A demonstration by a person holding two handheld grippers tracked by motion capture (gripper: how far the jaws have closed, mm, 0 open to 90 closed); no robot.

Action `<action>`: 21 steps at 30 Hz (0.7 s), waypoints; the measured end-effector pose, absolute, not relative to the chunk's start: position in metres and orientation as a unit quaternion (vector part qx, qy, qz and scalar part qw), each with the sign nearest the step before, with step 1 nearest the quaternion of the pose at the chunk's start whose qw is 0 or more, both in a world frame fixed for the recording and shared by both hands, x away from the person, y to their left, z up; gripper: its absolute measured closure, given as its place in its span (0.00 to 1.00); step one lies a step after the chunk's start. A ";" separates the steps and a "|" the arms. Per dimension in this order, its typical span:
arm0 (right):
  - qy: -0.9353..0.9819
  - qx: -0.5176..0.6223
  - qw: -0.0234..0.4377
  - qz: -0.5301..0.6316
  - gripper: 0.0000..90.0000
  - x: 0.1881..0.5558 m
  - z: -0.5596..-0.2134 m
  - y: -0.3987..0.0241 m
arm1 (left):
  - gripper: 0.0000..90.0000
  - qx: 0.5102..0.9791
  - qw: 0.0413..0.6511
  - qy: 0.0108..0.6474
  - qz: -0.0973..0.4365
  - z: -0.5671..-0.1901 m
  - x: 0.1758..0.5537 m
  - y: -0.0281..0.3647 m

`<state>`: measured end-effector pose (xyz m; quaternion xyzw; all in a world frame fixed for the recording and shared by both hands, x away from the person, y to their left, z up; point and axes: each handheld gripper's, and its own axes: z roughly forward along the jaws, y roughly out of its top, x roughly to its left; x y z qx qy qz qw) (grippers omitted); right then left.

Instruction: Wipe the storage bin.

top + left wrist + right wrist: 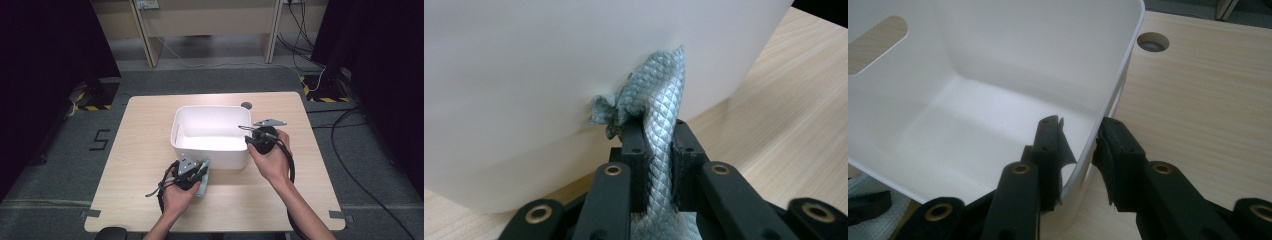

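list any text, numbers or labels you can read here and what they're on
"5": a dark numeral marked on the grey floor left of the table.
Nothing readable on the white bin, the grey cloth or either gripper.

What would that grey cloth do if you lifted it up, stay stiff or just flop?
Probably flop: the grey cloth bunches and folds where the left gripper pinches it against the white bin. It looks thin and likely light. Its woven, scaly texture should give the jaws some grip, so slipping seems unlikely.
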<state>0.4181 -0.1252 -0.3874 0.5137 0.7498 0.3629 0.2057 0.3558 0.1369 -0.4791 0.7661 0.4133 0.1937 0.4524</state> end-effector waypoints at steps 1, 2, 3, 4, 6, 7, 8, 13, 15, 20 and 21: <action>0.749 0.514 0.205 0.363 0.79 0.418 -0.387 -0.125 | 0.89 0.766 0.452 0.413 0.194 -0.479 0.356 0.137; 0.749 0.514 0.205 0.363 0.79 0.418 -0.387 -0.125 | 0.89 0.766 0.453 0.413 0.194 -0.478 0.355 0.137; 0.749 0.514 0.205 0.363 0.79 0.418 -0.387 -0.125 | 0.89 0.765 0.454 0.412 0.195 -0.478 0.355 0.137; 0.749 0.514 0.205 0.363 0.79 0.418 -0.387 -0.125 | 0.89 0.766 0.454 0.411 0.195 -0.477 0.355 0.137; 0.750 0.513 0.206 0.363 0.79 0.418 -0.388 -0.125 | 0.89 0.766 0.453 0.411 0.196 -0.475 0.355 0.136; 0.749 0.514 0.206 0.364 0.79 0.418 -0.388 -0.125 | 0.89 0.766 0.454 0.410 0.197 -0.475 0.355 0.136; 0.749 0.513 0.207 0.363 0.79 0.418 -0.388 -0.125 | 0.89 0.766 0.455 0.409 0.197 -0.474 0.355 0.136; 0.750 0.513 0.208 0.363 0.79 0.418 -0.388 -0.125 | 0.89 0.763 0.459 0.408 0.200 -0.471 0.354 0.136; 0.750 0.513 0.208 0.363 0.79 0.418 -0.388 -0.125 | 0.89 0.763 0.461 0.407 0.201 -0.471 0.354 0.136; 0.750 0.513 0.208 0.363 0.79 0.418 -0.388 -0.125 | 0.89 0.760 0.468 0.403 0.203 -0.467 0.353 0.136; 0.749 0.513 0.208 0.363 0.79 0.418 -0.388 -0.125 | 0.89 0.760 0.469 0.402 0.204 -0.466 0.353 0.136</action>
